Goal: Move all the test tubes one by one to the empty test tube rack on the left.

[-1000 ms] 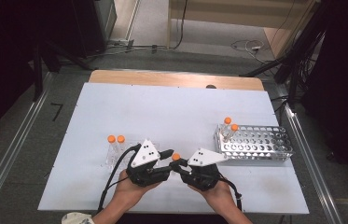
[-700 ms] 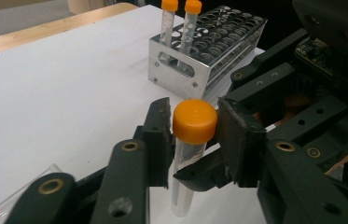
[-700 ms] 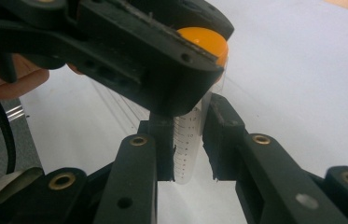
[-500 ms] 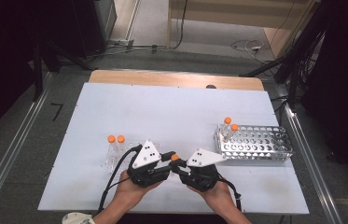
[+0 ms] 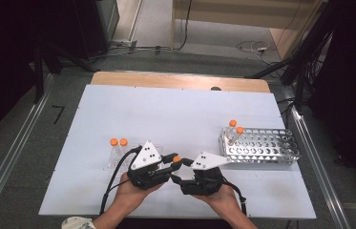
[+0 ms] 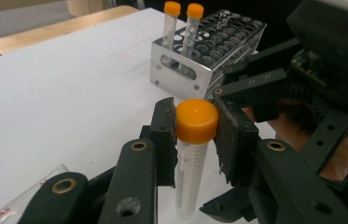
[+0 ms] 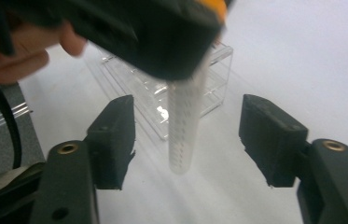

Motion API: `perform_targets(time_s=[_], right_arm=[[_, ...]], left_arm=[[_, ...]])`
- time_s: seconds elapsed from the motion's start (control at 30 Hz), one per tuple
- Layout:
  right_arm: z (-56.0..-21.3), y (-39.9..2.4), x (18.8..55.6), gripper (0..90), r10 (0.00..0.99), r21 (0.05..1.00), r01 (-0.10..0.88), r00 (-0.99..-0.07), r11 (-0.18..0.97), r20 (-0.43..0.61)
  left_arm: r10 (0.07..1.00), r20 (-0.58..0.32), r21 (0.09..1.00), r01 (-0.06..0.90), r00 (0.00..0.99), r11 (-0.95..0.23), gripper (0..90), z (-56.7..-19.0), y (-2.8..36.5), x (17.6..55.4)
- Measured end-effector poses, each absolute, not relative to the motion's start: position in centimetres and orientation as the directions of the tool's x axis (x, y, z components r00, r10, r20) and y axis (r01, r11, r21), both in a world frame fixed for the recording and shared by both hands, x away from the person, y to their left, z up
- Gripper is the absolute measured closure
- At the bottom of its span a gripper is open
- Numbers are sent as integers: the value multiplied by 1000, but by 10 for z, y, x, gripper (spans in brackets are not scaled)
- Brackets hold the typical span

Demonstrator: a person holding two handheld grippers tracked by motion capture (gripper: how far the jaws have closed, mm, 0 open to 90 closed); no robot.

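**Operator:** Right, containers first. From my high view the metal tube rack (image 5: 261,147) sits at about three o'clock on the white table (image 5: 175,114), and it holds two orange-capped tubes (image 5: 235,132), both upright in the holes at its left end. The other holes I can see hold nothing.

**Colleague:** And the other side?

**Operator:** A clear plastic rack (image 5: 113,160) at roughly eight o'clock, with two more capped tubes (image 5: 119,143) standing in it. My right gripper view shows that clear rack (image 7: 171,88) behind the tube I'm handling.

**Colleague:** Where is that tube?

**Operator:** The centrifuge tube (image 6: 191,168) hangs upright near six o'clock, between my two hands, clear of the table as far as I can judge. My left gripper (image 6: 195,123) is clamped on its orange cap (image 6: 196,120), one pad touching each side. My right gripper (image 7: 188,140) has just been opening: its jaws stand apart with the tube's lower body (image 7: 183,126) between them, neither pad touching it.

**Colleague:** Anything in the way?

**Operator:** The right gripper's black linkage (image 6: 265,86) sits just beside the cap in my left gripper view, between it and the metal rack (image 6: 204,56). Past the table's far edge at twelve o'clock lies a wooden strip (image 5: 180,81), with cables (image 5: 252,46) on the floor beyond.
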State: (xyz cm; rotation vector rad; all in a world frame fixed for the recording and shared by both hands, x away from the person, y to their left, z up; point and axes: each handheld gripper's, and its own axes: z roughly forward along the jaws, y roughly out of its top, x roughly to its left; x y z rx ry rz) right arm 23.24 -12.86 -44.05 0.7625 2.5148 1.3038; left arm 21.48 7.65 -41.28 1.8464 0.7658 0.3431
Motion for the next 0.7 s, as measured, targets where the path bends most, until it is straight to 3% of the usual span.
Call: perform_targets(time_s=[0.07, 0.7], right_arm=[[-442, -130, 233, 295, 547, 806, 356, -836, 474, 47], [-448, -145, 240, 294, 586, 797, 408, -806, 445, 86]], left_arm=[[651, -118, 915, 337, 750, -222, 711, -408, 81, 215], [803, -123, 941, 327, 583, -93, 710, -372, 157, 224]])
